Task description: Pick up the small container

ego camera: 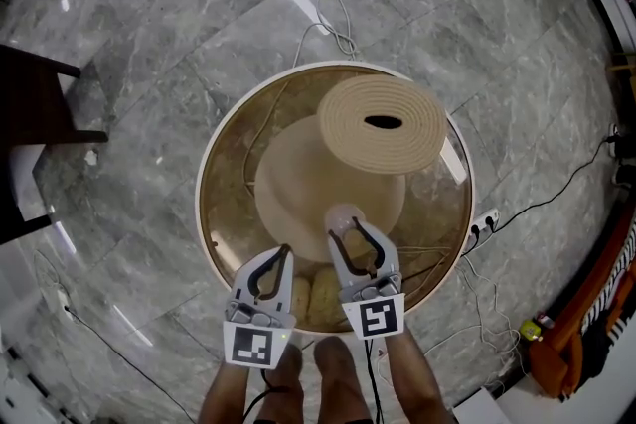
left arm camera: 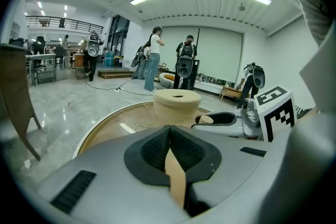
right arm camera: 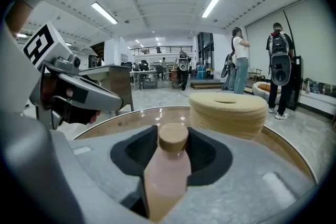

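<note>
The small container is a pale pink bottle [right arm camera: 167,170] with a tan cap. It sits between the dark pads of my right gripper [right arm camera: 173,134], which is shut on its body. The head view shows the bottle [ego camera: 344,218] at the tips of the right gripper [ego camera: 350,228], over the near part of the round glass table [ego camera: 214,164]. My left gripper [ego camera: 285,251] hovers just to its left with its tips together and nothing between them. In its own view, the left gripper [left arm camera: 169,131] shows only a thin tan slit.
A thick coiled-rope disc [ego camera: 383,124] lies on the glass at the far right, above the table's beige pedestal [ego camera: 298,179]. A dark chair [ego camera: 30,114] stands at the left. Cables [ego camera: 328,25] and a power strip [ego camera: 484,221] lie on the marble floor. People stand far behind.
</note>
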Action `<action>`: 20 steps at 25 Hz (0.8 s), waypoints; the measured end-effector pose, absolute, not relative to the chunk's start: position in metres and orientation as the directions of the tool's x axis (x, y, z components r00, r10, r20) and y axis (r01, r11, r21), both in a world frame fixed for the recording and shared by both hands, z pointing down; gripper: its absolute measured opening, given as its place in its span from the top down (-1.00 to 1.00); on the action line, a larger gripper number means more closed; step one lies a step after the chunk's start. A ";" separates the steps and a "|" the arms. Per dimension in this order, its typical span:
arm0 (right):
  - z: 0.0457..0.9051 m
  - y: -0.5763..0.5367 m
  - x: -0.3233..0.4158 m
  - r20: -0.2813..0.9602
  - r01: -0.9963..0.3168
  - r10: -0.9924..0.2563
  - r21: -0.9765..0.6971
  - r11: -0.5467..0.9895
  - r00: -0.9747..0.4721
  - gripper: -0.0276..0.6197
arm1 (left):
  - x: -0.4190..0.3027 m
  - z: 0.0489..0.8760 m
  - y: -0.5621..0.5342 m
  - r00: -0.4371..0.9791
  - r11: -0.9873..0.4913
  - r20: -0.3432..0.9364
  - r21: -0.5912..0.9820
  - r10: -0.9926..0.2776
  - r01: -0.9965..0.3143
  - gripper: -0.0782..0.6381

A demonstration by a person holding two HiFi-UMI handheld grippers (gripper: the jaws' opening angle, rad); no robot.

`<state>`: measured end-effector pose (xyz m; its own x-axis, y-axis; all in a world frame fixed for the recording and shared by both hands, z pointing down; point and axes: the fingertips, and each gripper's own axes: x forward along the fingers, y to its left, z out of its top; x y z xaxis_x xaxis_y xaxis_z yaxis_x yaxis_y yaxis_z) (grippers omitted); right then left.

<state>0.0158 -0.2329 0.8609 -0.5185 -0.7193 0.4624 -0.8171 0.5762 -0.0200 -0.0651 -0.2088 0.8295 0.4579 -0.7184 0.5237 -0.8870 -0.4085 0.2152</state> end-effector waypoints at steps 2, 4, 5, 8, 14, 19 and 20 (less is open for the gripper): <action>0.860 -0.235 0.017 0.456 -0.821 -0.727 -0.014 0.570 -0.513 0.47 | -0.066 0.830 -0.208 0.454 -0.406 0.526 0.212 -0.719 -0.889 0.73; 0.859 -0.237 0.016 0.441 -0.823 -0.736 -0.010 0.568 -0.514 0.49 | -0.069 0.830 -0.207 0.448 -0.398 0.528 0.213 -0.722 -0.892 0.73; 0.859 -0.238 0.015 0.438 -0.822 -0.737 -0.007 0.570 -0.515 0.50 | -0.070 0.830 -0.208 0.445 -0.393 0.530 0.216 -0.722 -0.894 0.73; 0.860 -0.238 0.015 0.449 -0.814 -0.729 0.004 0.580 -0.517 0.51 | -0.071 0.830 -0.209 0.438 -0.384 0.534 0.216 -0.723 -0.898 0.73; 0.861 -0.239 0.015 0.442 -0.818 -0.731 -0.009 0.575 -0.519 0.52 | -0.073 0.830 -0.207 0.428 -0.379 0.534 0.206 -0.729 -0.902 0.73; 0.860 -0.238 0.015 0.454 -0.813 -0.720 -0.017 0.581 -0.524 0.52 | -0.076 0.821 -0.205 0.422 -0.377 0.524 0.197 -0.740 -0.905 0.73; 0.859 -0.239 0.016 0.451 -0.815 -0.721 -0.025 0.579 -0.526 0.52 | -0.077 0.818 -0.206 0.421 -0.377 0.522 0.193 -0.742 -0.906 0.73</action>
<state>0.0159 -0.2389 0.8590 -0.5260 -0.7211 0.4509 -0.8151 0.5788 -0.0252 -0.0769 -0.2062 0.8184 0.4205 -0.7419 0.5223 -0.9057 -0.3773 0.1934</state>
